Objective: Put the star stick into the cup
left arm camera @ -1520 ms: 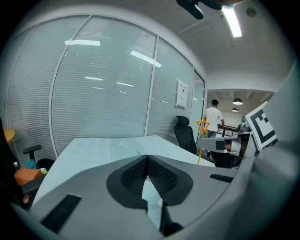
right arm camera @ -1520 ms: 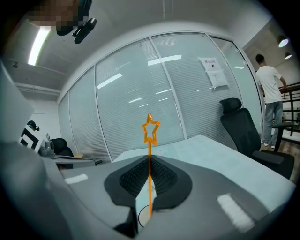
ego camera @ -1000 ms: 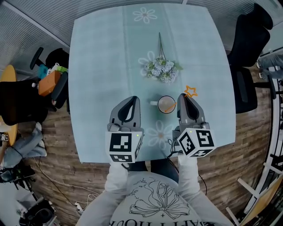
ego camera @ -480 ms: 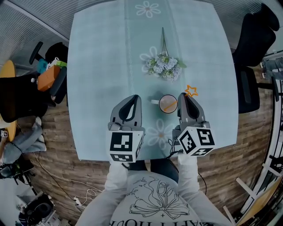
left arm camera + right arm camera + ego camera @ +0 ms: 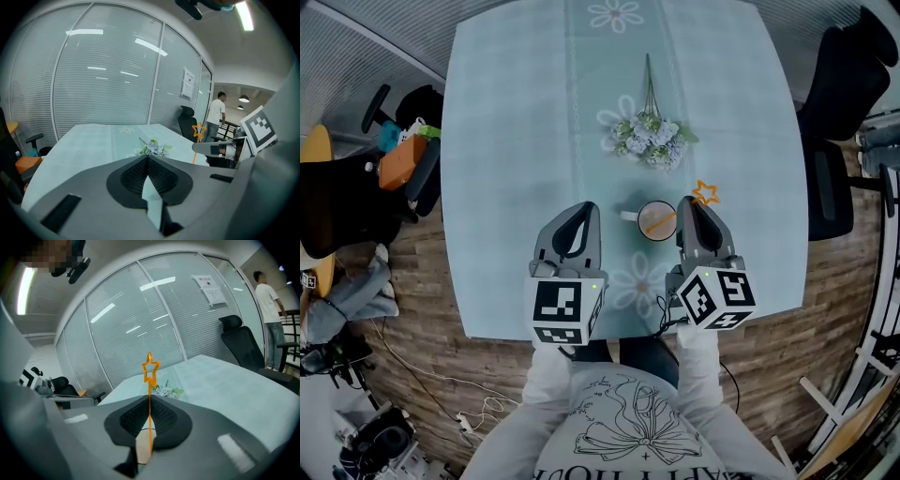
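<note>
A thin orange star stick stands clamped between the pads of my right gripper (image 5: 690, 208), which is shut on it. Its star (image 5: 705, 193) rises above the fingertips, and its lower end slants into the mouth of the white cup (image 5: 656, 221) just left of that gripper. In the right gripper view the star (image 5: 151, 367) tops the stick, which runs down between the jaws with the cup (image 5: 142, 446) under them. My left gripper (image 5: 581, 214) rests left of the cup, shut and holding nothing. From the left gripper view the star (image 5: 199, 130) shows at the right.
A bunch of pale artificial flowers (image 5: 645, 141) lies beyond the cup on the light-blue tablecloth (image 5: 516, 141). Black office chairs (image 5: 844, 84) stand to the right, and another chair with an orange bag (image 5: 403, 173) to the left. A person (image 5: 268, 310) stands far off.
The head view has shifted slightly. Both grippers stay almost where they were, and the stick's lower end remains in the cup's mouth.
</note>
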Demonstrator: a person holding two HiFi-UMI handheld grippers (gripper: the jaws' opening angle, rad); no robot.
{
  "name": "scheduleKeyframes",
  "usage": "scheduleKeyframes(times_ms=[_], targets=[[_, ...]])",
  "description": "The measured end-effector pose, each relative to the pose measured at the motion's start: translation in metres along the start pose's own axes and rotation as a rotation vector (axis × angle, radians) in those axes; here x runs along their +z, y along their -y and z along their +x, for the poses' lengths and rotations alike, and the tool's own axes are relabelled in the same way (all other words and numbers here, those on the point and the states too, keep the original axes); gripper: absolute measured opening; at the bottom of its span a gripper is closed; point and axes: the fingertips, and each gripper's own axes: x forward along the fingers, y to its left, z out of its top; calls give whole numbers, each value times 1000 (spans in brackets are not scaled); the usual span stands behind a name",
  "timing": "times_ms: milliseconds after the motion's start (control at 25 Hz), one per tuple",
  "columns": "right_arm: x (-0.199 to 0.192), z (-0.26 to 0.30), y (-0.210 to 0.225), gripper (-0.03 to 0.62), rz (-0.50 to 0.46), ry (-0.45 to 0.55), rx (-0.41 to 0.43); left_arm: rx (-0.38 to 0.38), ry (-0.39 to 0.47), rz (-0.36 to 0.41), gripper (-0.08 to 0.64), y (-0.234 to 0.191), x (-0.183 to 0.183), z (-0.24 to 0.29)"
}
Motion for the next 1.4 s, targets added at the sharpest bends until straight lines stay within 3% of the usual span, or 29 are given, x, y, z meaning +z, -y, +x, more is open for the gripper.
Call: scheduleKeyframes(times_ms=[600, 880, 1400], targets=[[-5, 10, 11, 17, -27, -5, -21, 8, -13, -5, 6, -4, -5, 3], [-7, 13, 25, 29, -17, -20, -91, 14, -10, -4, 6, -6, -4, 4], [-4, -12, 24, 130, 11, -37, -151, 2, 46, 2, 6, 1, 21, -15]])
